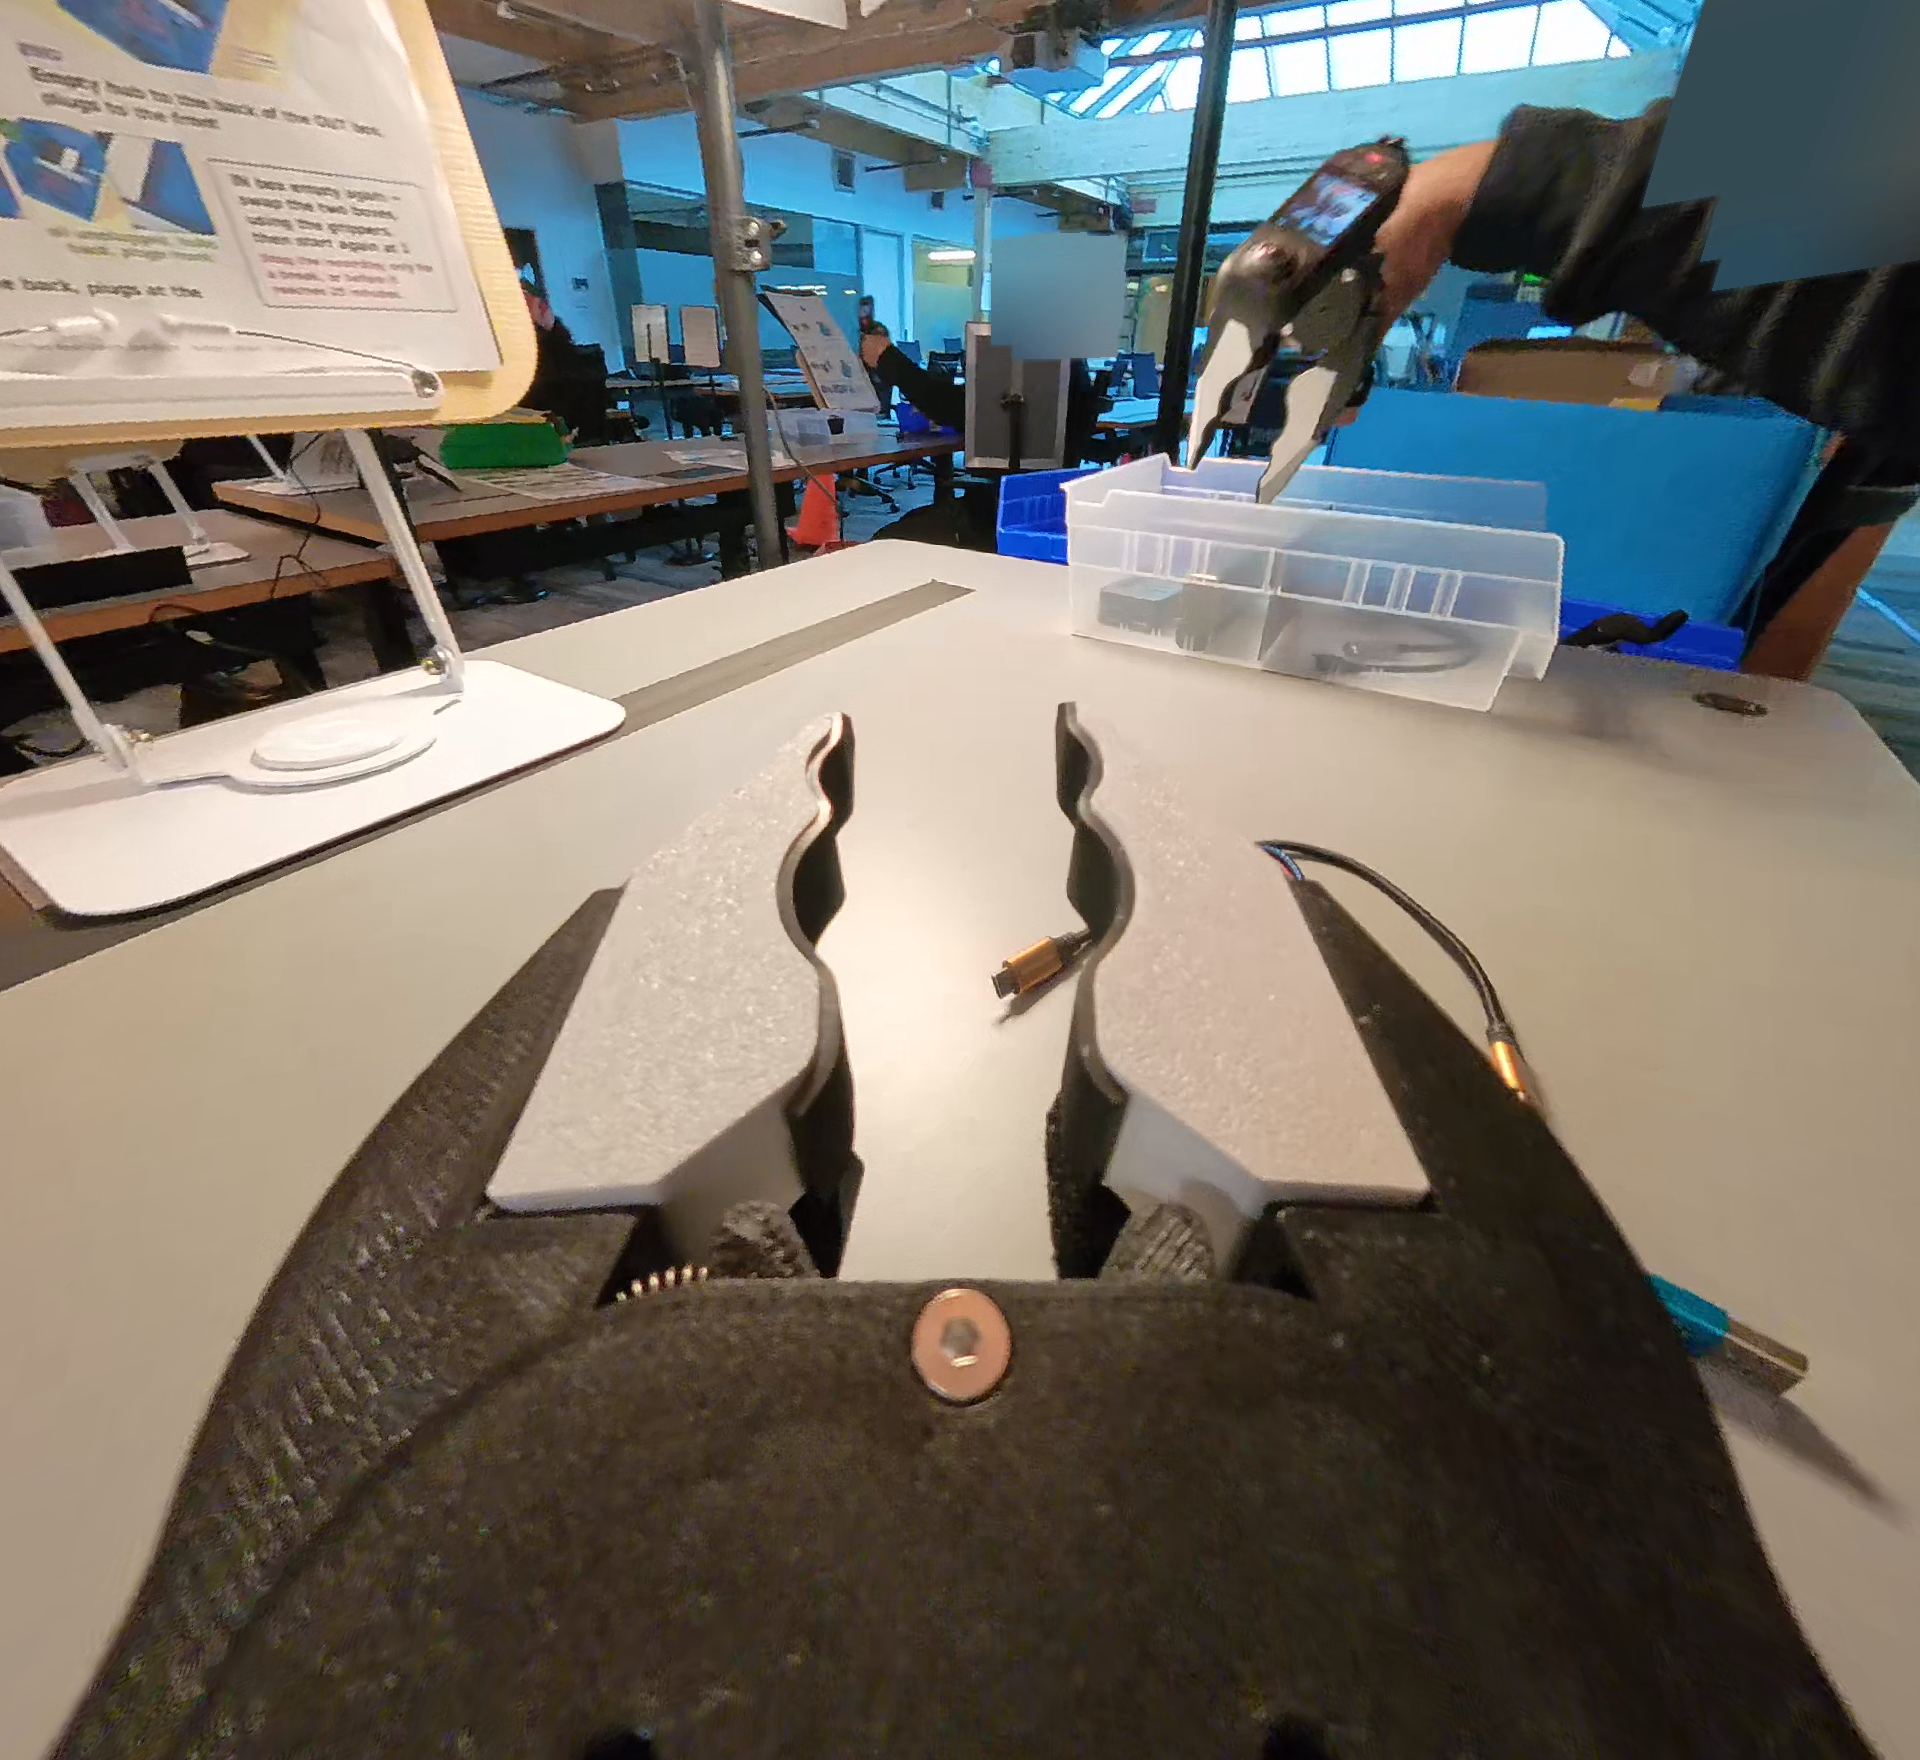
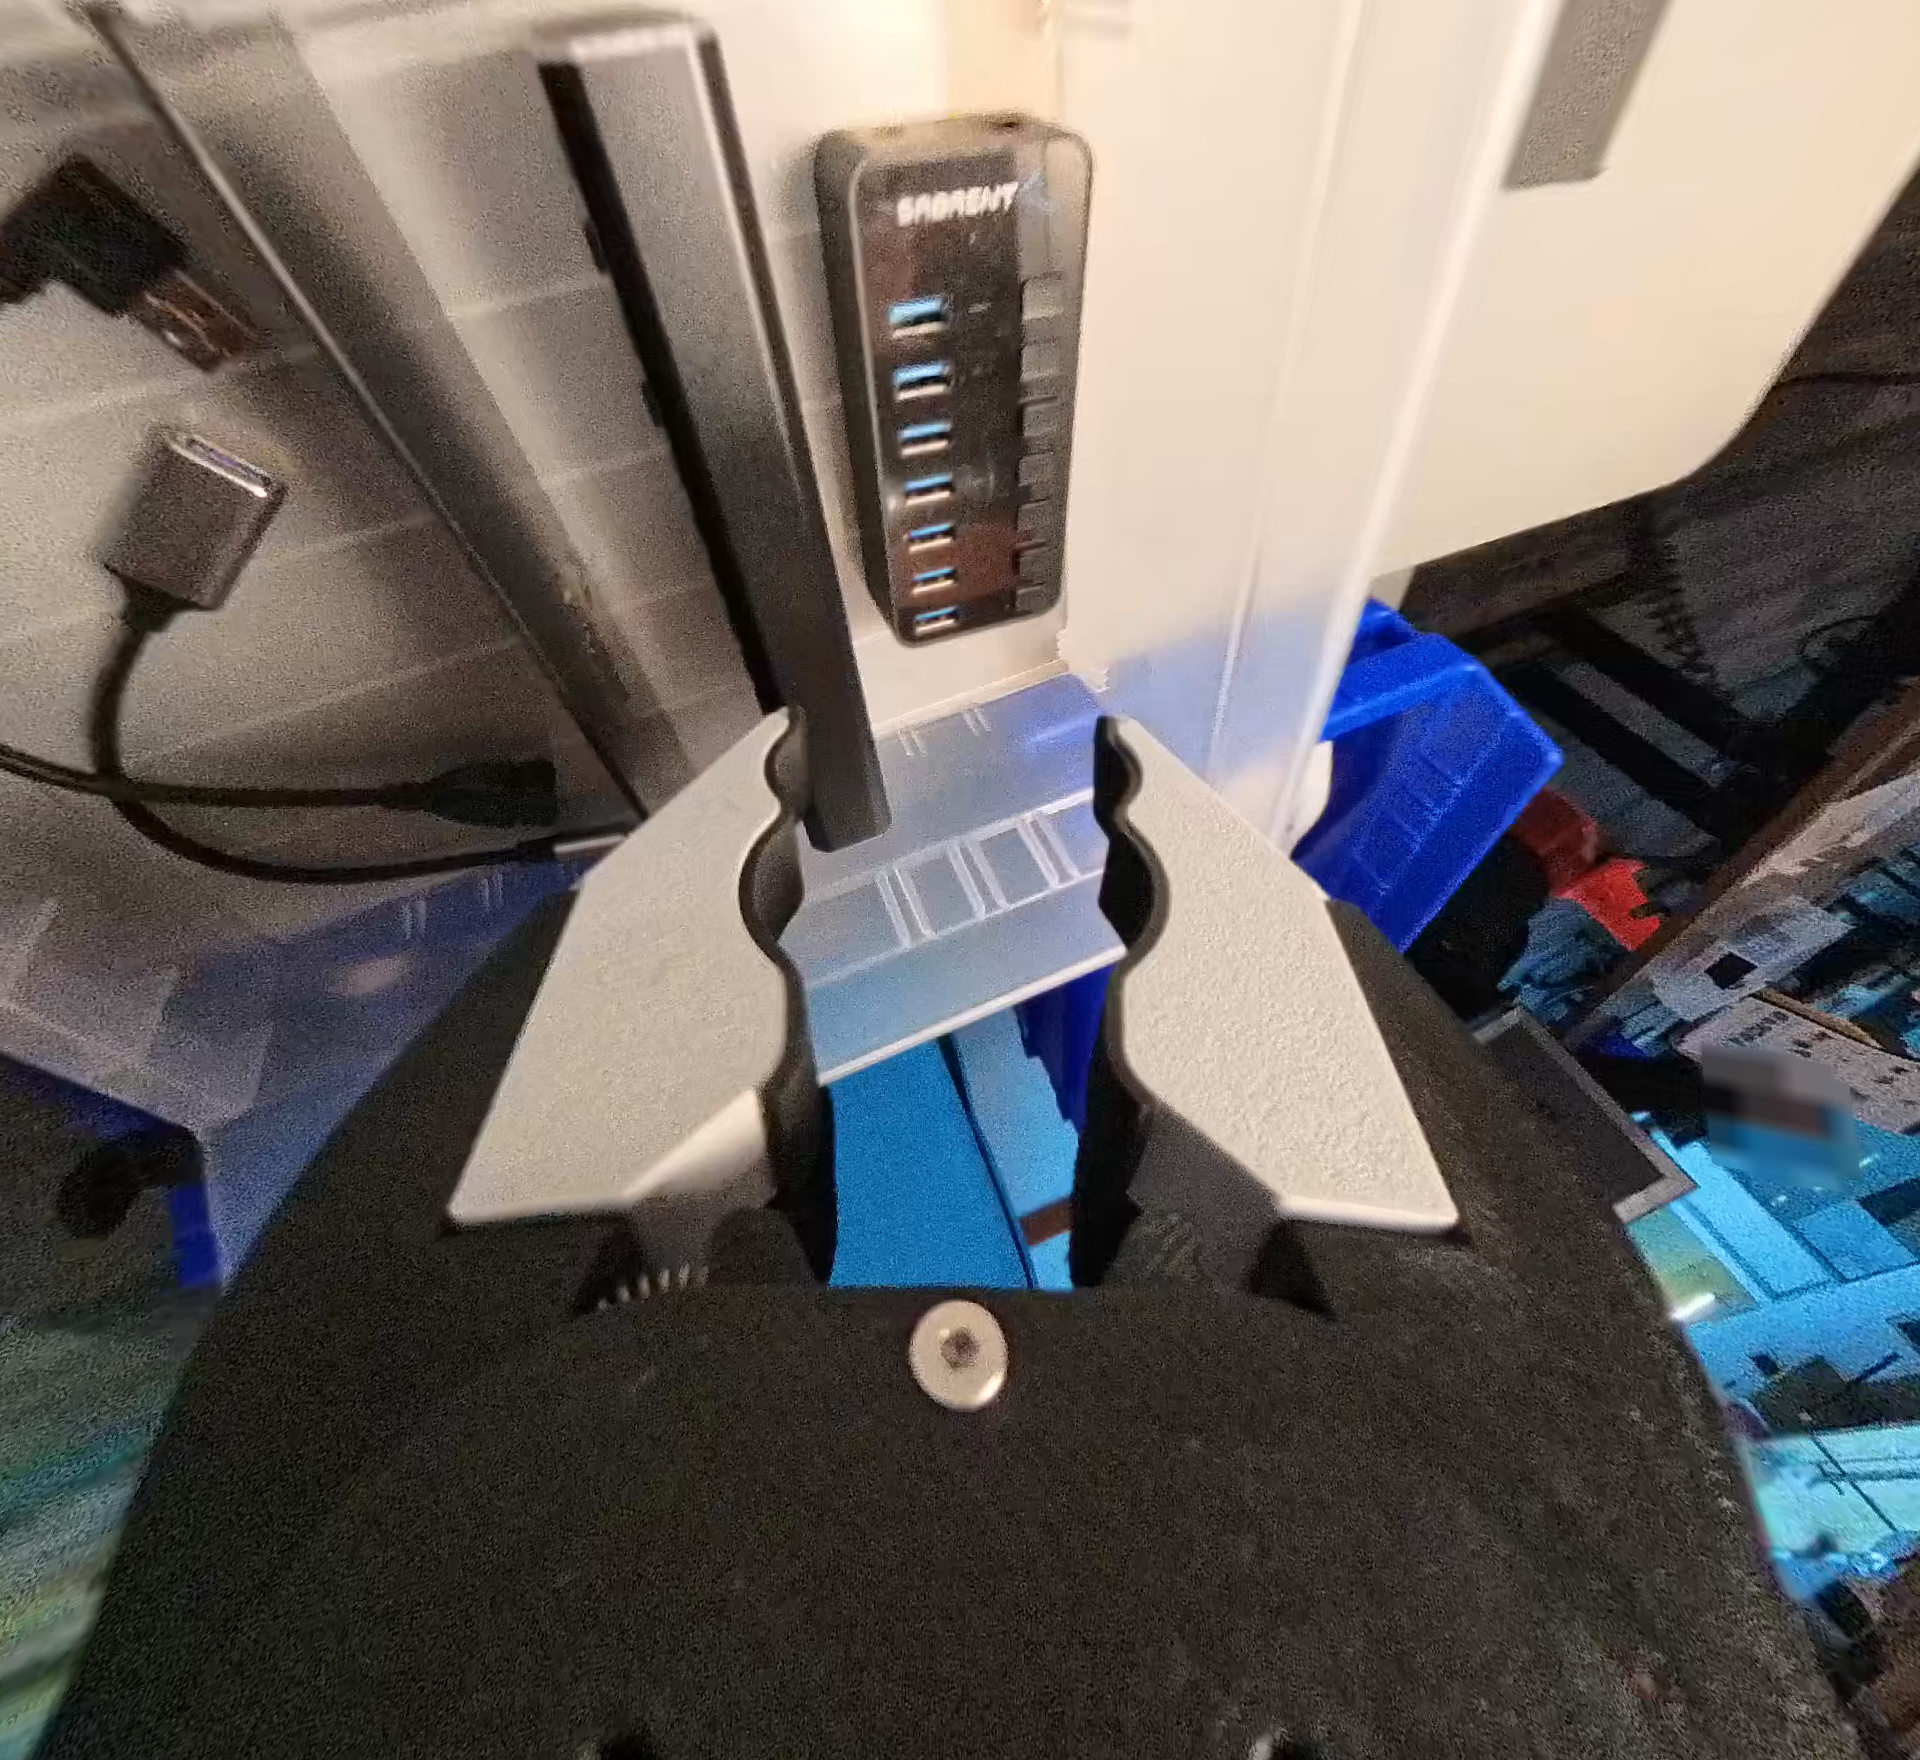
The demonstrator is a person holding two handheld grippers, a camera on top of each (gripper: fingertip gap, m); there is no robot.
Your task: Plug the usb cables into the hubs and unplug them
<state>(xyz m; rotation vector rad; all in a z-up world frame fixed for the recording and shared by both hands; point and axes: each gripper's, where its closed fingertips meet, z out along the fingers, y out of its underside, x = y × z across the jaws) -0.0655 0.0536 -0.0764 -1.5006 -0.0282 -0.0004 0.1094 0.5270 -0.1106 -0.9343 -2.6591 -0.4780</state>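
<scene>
My left gripper (image 1: 951, 728) is open and empty, low over the grey table (image 1: 1455, 775). A thin black cable (image 1: 1392, 900) with a small gold plug (image 1: 1034, 967) lies on the table between its fingers, and runs under the right finger. A blue USB plug (image 1: 1704, 1326) lies at the right. My right gripper (image 2: 945, 744) is open over a clear plastic bin (image 2: 956, 921); it also shows in the left wrist view (image 1: 1247, 453). In the bin lie a black hub with blue ports (image 2: 951, 380) and a slim dark hub (image 2: 707, 422), whose end sits just inside my left finger.
Loose USB cables with grey and black plugs (image 2: 197, 515) lie in the bin's left compartment. A blue bin (image 2: 1434, 775) sits behind the clear one (image 1: 1309, 567). A white document stand with a printed sheet (image 1: 260, 754) stands at the table's left. The tips of one gripper are about 50 centimeters away from the tips of the other.
</scene>
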